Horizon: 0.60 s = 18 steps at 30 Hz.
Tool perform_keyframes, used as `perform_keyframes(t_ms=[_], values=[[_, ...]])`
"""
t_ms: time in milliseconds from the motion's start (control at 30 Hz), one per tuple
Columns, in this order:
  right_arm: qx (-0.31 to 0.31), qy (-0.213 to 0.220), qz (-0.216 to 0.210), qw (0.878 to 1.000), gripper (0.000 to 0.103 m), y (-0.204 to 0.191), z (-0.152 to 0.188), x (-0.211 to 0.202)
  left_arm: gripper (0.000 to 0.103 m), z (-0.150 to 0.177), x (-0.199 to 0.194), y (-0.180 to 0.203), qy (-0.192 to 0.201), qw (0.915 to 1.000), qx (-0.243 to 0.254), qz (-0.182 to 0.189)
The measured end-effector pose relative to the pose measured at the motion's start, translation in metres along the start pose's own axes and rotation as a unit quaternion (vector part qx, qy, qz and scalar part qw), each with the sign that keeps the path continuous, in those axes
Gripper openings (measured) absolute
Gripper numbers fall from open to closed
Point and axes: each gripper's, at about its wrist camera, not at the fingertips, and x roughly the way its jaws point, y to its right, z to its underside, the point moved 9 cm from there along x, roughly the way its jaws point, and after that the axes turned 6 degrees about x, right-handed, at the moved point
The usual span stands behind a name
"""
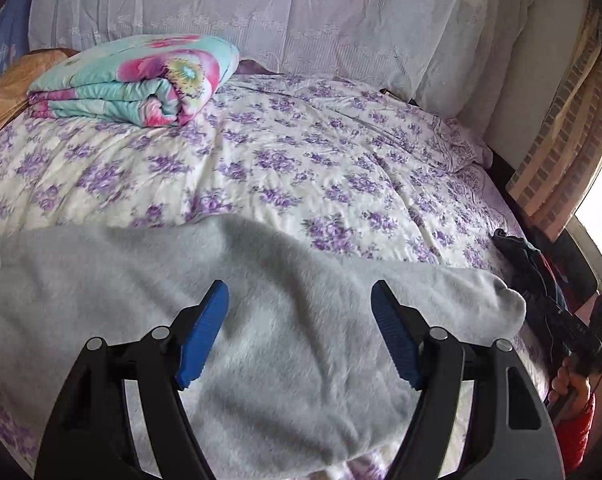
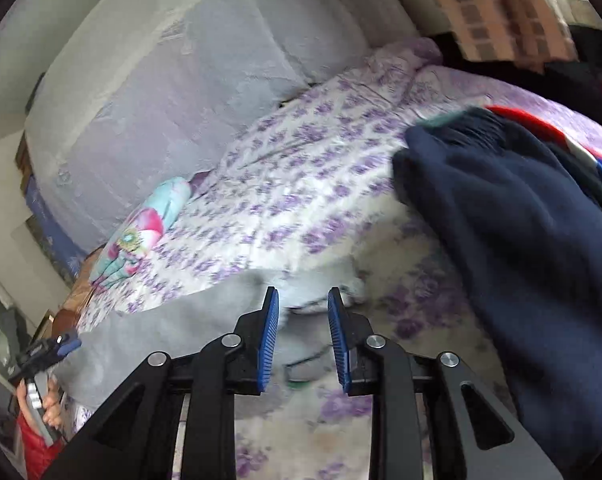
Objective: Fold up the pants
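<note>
Light grey fleece pants (image 1: 261, 320) lie spread across the near side of the bed. My left gripper (image 1: 299, 300) is wide open above the middle of the pants and holds nothing. In the right wrist view the pants (image 2: 173, 328) run off to the left, with their waist end under my right gripper (image 2: 303, 300). The right gripper's blue pads (image 2: 271, 336) stand a little apart, open, over that waist end. The right gripper also shows in the left wrist view (image 1: 581, 332) at the far right, held by a hand.
The bed has a white cover with purple flowers (image 1: 301, 152). A folded floral quilt (image 1: 141, 80) lies at the back left. A pile of dark navy clothes (image 2: 513, 232) lies at the right. Lace-covered pillows (image 1: 261, 12) line the back.
</note>
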Motion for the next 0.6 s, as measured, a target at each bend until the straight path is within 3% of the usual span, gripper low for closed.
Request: perform_keyframes(t_ms=[67, 167, 267, 367, 433, 500, 533, 600], values=[[-0.068, -0.016, -0.019, 0.997, 0.027, -0.045, 0.006, 0.014, 0.073, -0.002, 0.026, 0.003, -0.024, 0.9997, 0.007, 0.000], [-0.135, -0.086, -0.035, 0.986, 0.042, -0.079, 0.036, 0.044, 0.073, 0.030, 0.070, -0.027, -0.092, 0.9940, -0.002, -0.060], [-0.155, -0.204, -0.003, 0.967, 0.042, -0.065, 0.089, 0.083, 0.069, 0.053, 0.060, -0.039, -0.061, 0.9965, 0.024, -0.052], [-0.132, -0.217, -0.026, 0.967, 0.041, -0.060, 0.093, 0.074, 0.069, 0.072, 0.035, -0.040, -0.049, 0.9966, 0.036, -0.056], [-0.130, -0.198, -0.033, 0.971, 0.043, -0.070, 0.075, 0.067, 0.070, 0.080, 0.020, -0.041, -0.040, 0.9977, 0.026, -0.049], [-0.131, -0.172, -0.088, 0.972, 0.043, -0.103, 0.055, 0.058, 0.072, 0.082, 0.001, -0.041, -0.006, 0.9995, 0.004, -0.029], [-0.130, -0.174, -0.114, 0.969, 0.043, -0.122, 0.044, 0.063, 0.078, 0.083, -0.007, -0.039, 0.012, 0.9999, -0.001, -0.011], [-0.132, -0.185, -0.178, 0.957, 0.043, -0.169, 0.030, 0.082, 0.080, 0.091, -0.008, -0.041, 0.017, 0.9998, -0.003, -0.007]])
